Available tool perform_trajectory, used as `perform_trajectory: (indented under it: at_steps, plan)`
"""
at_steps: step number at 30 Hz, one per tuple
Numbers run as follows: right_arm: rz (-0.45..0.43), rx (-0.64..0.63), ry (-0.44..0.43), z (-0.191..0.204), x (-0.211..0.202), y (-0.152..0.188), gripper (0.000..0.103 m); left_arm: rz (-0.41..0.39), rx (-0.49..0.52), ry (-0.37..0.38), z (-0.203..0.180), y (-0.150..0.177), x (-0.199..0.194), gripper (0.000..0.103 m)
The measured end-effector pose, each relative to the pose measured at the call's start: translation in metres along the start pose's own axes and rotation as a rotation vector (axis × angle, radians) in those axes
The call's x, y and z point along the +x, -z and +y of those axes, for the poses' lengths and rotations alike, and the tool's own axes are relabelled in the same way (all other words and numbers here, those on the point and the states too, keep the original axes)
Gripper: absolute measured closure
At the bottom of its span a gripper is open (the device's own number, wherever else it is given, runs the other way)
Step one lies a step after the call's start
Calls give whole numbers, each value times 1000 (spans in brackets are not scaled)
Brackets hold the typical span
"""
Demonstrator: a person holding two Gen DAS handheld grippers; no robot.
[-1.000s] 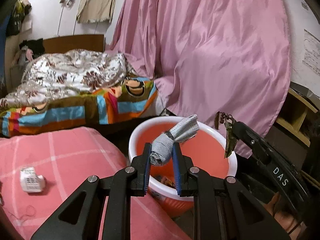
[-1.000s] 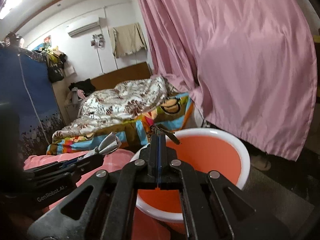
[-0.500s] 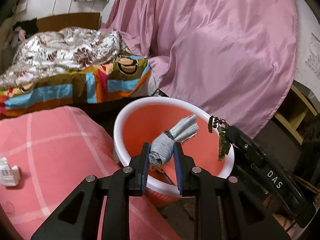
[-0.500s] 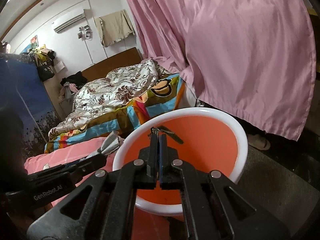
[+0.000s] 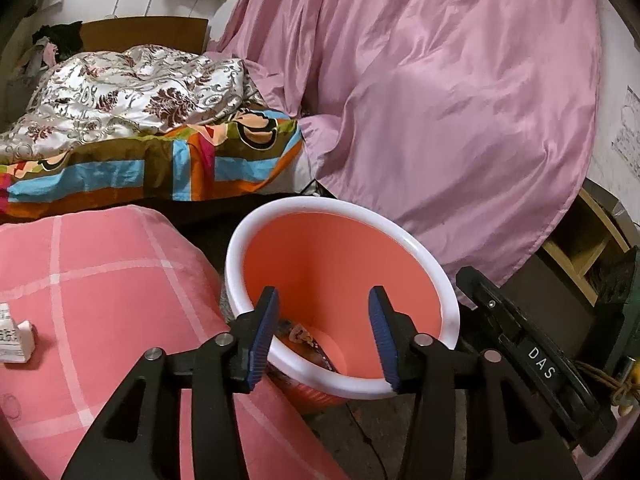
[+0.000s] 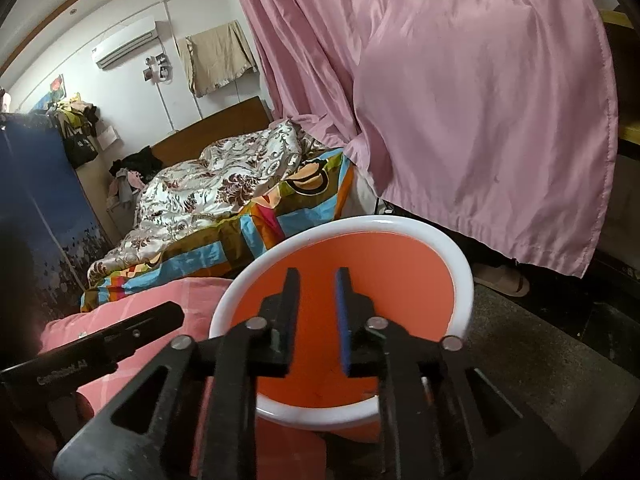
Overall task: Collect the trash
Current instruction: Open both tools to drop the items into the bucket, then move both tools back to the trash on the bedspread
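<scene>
An orange bucket with a white rim [image 5: 320, 204] stands on the floor beside a pink checked cushion; it also shows in the right wrist view [image 6: 466, 276]. My left gripper [image 5: 324, 304] is open and empty, its jaws wide apart over the bucket's mouth. Some wrappers [image 5: 304, 336] lie at the bucket's bottom. My right gripper [image 6: 318, 284] is open and empty over the bucket's near side; its body [image 5: 532, 356] shows at the right of the left wrist view. A small white packet [image 5: 12, 338] lies on the cushion at far left.
The pink cushion [image 5: 100, 288] fills the left foreground. A bed with a patterned quilt [image 5: 128, 88] and colourful blanket is behind. A pink curtain [image 5: 460, 100] hangs behind the bucket. A wooden shelf [image 5: 580, 248] stands at right. A slipper [image 6: 500, 280] lies on the floor.
Both grippers have opened. The grey wad left my left gripper and the dark scrap left my right gripper; neither is in sight now. Both grippers moved closer over the bucket.
</scene>
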State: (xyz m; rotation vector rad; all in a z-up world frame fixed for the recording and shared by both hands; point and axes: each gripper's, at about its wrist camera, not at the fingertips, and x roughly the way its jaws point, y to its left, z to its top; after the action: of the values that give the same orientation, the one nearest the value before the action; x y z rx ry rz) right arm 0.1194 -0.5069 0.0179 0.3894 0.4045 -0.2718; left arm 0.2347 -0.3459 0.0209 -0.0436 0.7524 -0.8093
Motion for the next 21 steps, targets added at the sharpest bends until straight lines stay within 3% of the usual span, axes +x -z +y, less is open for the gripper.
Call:
perform_trajectory:
  at_steps: [6, 8, 10, 13, 15, 17, 21]
  plan:
    - [-61, -31, -33, 18, -12, -3, 46, -62, 1, -51, 5, -2, -28, 57]
    - [-83, -42, -48, 25, -15, -5, 41, -95, -6, -78, 10, -3, -42, 47]
    - [-118, -62, -67, 35, -21, -7, 37, -139, -22, -104, 18, -2, -60, 44]
    - [-187, -118, -91, 58, -33, -7, 26, -208, -42, -149, 31, 1, -88, 26]
    - [-226, -153, -116, 75, -40, -5, 16, -288, -55, -183, 40, 6, -111, 8]
    - [-253, -179, -145, 88, -46, -3, 10, -371, -59, -236, 49, 11, -137, 6]
    - [-333, -220, -244, 123, -62, 6, 0, -444, -42, -329, 64, 20, -176, 6]
